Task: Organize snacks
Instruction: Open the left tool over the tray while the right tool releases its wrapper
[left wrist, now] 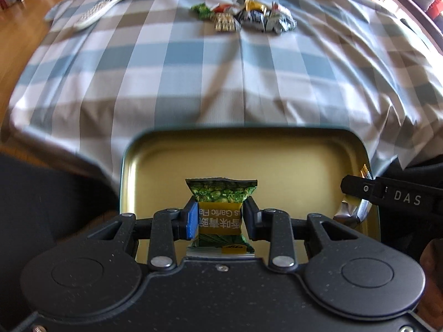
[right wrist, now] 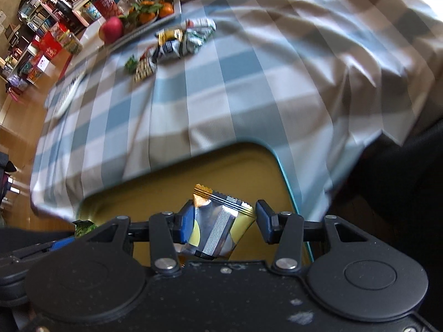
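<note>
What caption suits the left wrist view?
Left gripper holds a green pea packet over the gold tin; more snacks wait on the checked cloth.

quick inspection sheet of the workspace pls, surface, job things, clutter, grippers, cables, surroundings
surface: table under a blue, grey and white checked cloth, wrinkled toward one edge
job's things: gold-lined tin tray at the near edge, its visible floor bare; green pea snack packet; silver and yellow snack packet; pile of loose snack packets at the far side
clutter: remote control; fruit tray with oranges and an apple
grippers: left gripper jaws closed on the green packet above the tray; right gripper carries the silver packet above the tray, one pad's contact unclear
cables: nothing seen
surroundings: wooden floor; crowded shelves of boxes and tins
</note>
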Demonstrator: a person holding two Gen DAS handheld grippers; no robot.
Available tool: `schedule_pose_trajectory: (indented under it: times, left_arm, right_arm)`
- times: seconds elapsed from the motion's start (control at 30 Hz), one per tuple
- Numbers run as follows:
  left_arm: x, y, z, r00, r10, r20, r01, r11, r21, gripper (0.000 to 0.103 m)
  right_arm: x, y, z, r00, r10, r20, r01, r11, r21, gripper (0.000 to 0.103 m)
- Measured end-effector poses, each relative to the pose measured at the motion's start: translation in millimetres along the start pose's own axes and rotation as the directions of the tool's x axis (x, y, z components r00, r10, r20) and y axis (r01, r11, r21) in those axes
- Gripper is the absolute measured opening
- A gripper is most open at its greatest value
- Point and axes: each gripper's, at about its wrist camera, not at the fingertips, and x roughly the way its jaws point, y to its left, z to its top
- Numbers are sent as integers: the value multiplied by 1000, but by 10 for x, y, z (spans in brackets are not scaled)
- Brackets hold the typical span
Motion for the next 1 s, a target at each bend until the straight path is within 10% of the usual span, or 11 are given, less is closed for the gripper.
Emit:
schedule_pose_trajectory:
  times: [1.0]
  left_arm:
    - [7,207,-377,995,101,-17,-103,987,-122,47]
  right_arm:
    - [-19,38,-564,998,-33,-53,27,994,-109,53]
